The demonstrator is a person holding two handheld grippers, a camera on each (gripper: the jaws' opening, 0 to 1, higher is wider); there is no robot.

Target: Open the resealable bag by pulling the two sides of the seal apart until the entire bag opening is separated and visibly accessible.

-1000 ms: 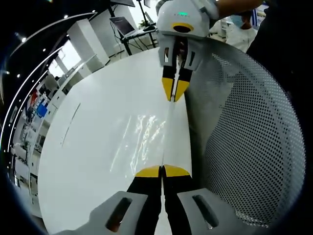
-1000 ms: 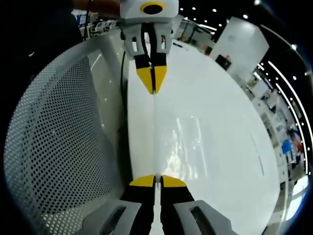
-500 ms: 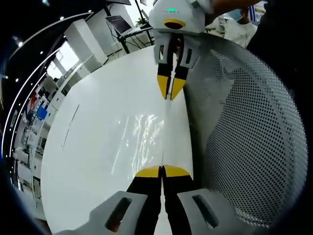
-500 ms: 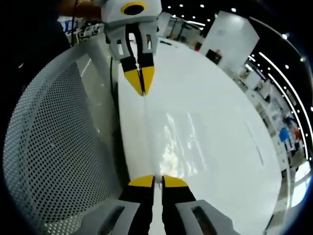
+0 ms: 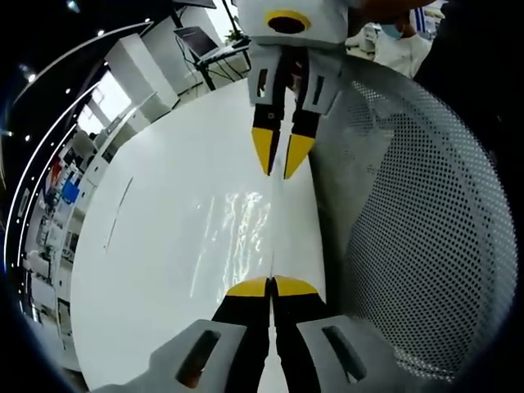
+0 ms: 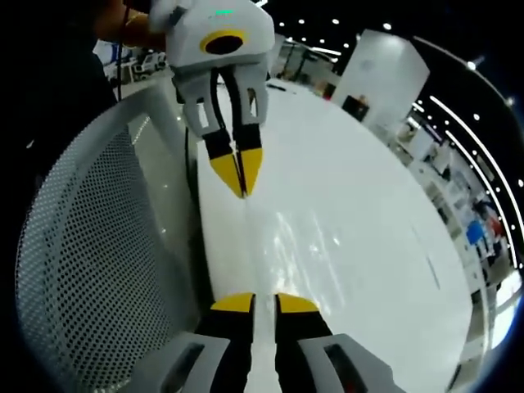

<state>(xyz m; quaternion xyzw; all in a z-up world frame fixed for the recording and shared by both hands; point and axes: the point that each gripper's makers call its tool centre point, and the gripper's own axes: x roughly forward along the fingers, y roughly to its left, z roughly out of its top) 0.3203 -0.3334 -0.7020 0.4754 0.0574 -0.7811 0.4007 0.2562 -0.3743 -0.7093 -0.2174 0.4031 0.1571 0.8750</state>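
A clear resealable bag (image 5: 237, 233) lies flat on the white table (image 5: 155, 213), showing mainly as glare. Its edge runs as a thin line between the two grippers. At the bottom of the left gripper view, my left gripper (image 5: 271, 286) is shut on the near end of that edge. In the right gripper view the same left gripper (image 6: 238, 172) shows tips together on the bag (image 6: 299, 254). My right gripper (image 6: 264, 304) stands open, its yellow tips a little apart on either side of the edge. From the left gripper view, the right gripper (image 5: 280, 157) also shows parted tips.
A white perforated curved panel (image 5: 417, 221) rises along the table's edge beside both grippers, also seen as a perforated panel (image 6: 90, 262) in the right gripper view. Desks, a laptop and shelving (image 5: 205, 41) stand far behind, beyond the bare table (image 6: 368, 188).
The right gripper's jaws have parted and let go of the bag's edge. The two grippers have come closer together. The left gripper stays shut on the edge.
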